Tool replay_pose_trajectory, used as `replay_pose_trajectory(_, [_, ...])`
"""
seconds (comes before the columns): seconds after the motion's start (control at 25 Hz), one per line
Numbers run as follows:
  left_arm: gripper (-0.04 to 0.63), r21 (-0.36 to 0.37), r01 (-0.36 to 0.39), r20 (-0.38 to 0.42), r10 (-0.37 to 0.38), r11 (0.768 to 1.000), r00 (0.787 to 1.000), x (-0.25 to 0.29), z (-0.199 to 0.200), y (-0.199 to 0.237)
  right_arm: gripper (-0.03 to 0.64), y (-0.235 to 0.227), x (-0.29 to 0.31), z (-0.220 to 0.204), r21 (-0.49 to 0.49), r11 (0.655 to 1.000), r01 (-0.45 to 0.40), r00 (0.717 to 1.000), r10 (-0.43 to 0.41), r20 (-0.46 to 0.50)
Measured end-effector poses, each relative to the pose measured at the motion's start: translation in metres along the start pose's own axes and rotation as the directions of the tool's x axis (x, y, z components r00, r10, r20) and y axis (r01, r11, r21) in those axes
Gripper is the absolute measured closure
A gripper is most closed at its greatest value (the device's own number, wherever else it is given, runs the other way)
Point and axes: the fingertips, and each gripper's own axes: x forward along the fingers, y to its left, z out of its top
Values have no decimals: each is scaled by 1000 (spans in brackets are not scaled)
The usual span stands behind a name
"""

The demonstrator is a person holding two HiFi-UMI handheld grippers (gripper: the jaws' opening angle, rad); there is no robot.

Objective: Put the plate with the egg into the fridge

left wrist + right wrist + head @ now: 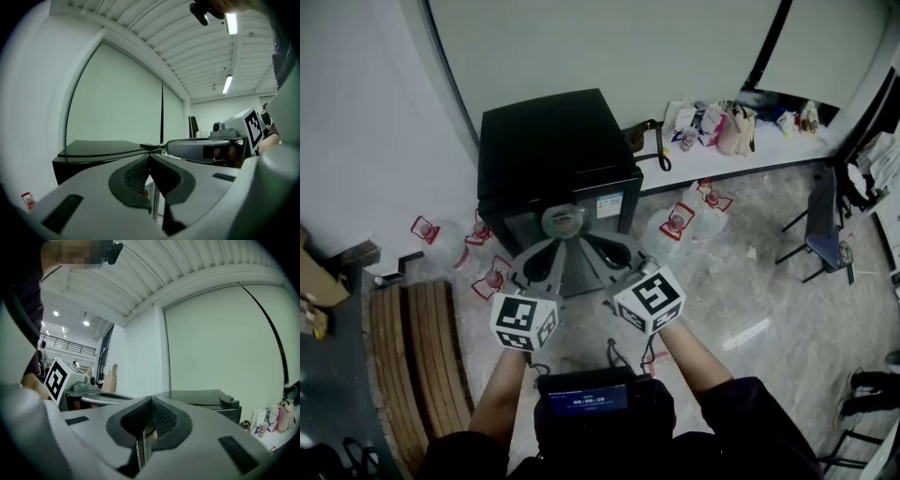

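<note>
both forearms reach forward side by side, tongs level, aimed at the fridge [553, 141]. left tongs [151, 157] and right tongs [151, 399] are both closed, with nothing i can make out between the jaws. the plate [563, 221] sits between their tips at the fridge's upper front edge; i can't tell how it's carried. pale stone floor [750, 281], white wall behind.

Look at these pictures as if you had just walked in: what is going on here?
A person holds a gripper in each hand. The left gripper and the right gripper are both shut on the rim of one plate, holding it between them before a black fridge on the floor. The fridge door looks shut, so the plate is not inside yet. What lies on it is hard to make out.
</note>
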Motion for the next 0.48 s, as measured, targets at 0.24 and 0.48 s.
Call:
replay_pose_trajectory(0.24, [586, -4, 5, -4, -5, 1000, 1000, 4, -1, 0, 611, -2, 2, -1, -6, 1000, -1, 1000, 1, -7])
replay_pose_trajectory(0.48, [586, -6, 5, -8, -5, 1000, 1000, 5, -4, 2, 611, -5, 3, -5, 0, 1000, 4, 1000, -4, -4])
